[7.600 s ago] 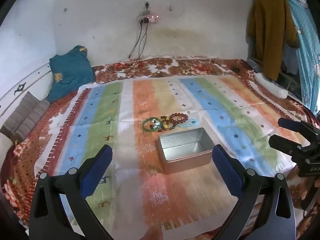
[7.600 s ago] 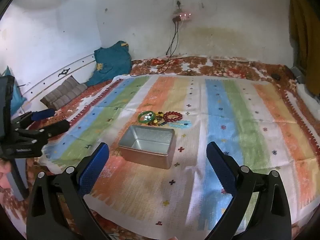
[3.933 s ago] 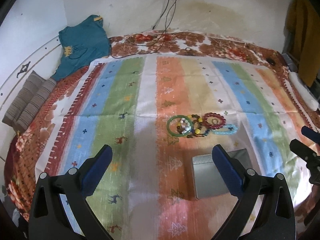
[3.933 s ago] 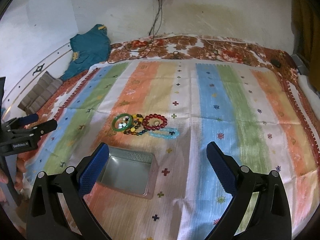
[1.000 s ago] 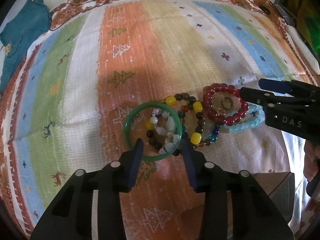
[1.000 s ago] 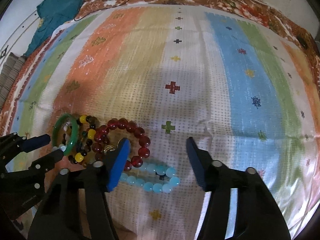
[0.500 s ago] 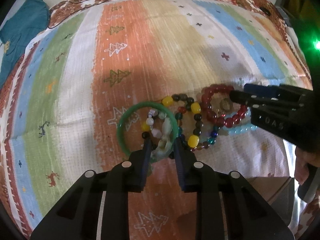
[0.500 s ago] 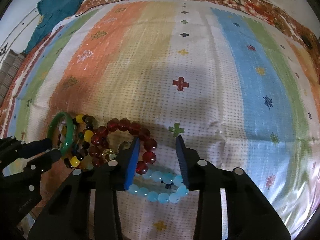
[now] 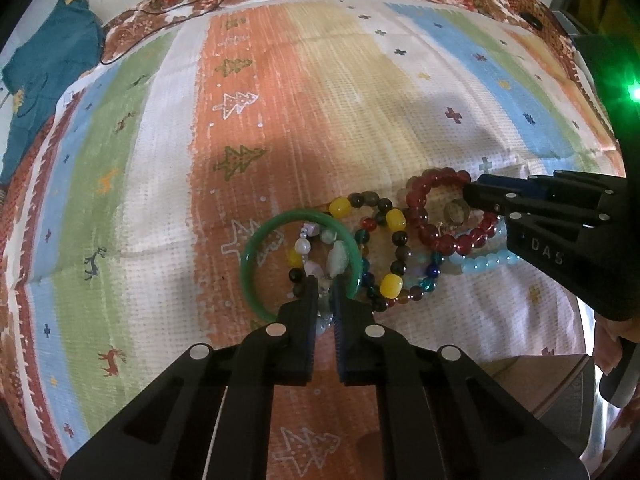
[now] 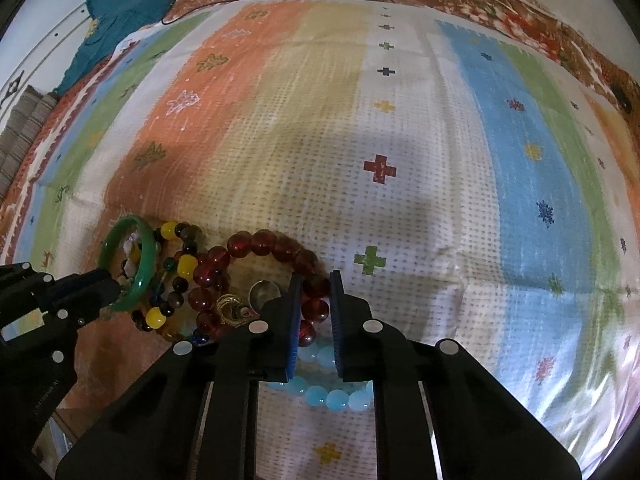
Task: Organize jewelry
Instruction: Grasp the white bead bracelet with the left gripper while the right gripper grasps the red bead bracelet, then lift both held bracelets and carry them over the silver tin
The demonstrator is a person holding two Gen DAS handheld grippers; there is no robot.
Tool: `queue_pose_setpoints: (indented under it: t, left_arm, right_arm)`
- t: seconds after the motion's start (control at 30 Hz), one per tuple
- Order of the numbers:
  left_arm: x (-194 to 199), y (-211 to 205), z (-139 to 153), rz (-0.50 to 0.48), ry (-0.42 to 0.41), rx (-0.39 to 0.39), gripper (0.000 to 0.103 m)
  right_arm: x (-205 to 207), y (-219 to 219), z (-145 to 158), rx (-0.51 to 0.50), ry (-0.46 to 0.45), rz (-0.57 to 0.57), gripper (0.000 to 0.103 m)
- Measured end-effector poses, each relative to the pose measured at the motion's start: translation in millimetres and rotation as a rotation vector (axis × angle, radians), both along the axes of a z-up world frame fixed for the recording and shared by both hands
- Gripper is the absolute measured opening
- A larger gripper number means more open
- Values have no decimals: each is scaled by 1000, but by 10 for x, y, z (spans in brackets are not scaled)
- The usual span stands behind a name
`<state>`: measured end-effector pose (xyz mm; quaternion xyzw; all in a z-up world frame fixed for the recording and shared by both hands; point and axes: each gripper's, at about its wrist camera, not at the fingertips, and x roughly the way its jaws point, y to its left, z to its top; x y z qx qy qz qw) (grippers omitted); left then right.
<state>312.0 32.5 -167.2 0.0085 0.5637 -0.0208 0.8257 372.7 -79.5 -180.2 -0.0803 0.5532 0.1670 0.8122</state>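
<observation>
All jewelry lies mid-blanket (image 9: 168, 216); nothing in the tin (image 9: 560, 392) yet. Left gripper (image 9: 325, 292) just closed on pale bead bracelet (image 9: 320, 256) inside green bangle (image 9: 256, 256); right gripper (image 10: 314, 300) just closed on red bead bracelet (image 10: 256, 246).

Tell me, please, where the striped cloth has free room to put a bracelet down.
Free: the striped cloth beyond the red bead bracelet, and left of the green bangle. Crowded: the bracelet cluster, where both grippers are shut.

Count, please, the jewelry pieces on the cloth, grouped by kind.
Beaded bracelets: 4 (dark red, light blue, yellow and dark mixed, pale stone)
Solid bangle: 1 (green)
Small metal pieces inside the red bracelet: 2, hard to identify
Total: 7
</observation>
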Motion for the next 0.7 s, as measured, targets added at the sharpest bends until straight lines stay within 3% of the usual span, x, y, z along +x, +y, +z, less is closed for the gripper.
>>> queue_pose_setpoints:
  t: [0.33,0.7]
  left_arm:
    - [-40,33,218,15,-42,-6,6]
    - [-193,79,506,38,-101,-31,6]
  right_arm:
    - [-53,-6,203,3,-34,-2,14]
    - [-258,51,669,32,-108,4,14]
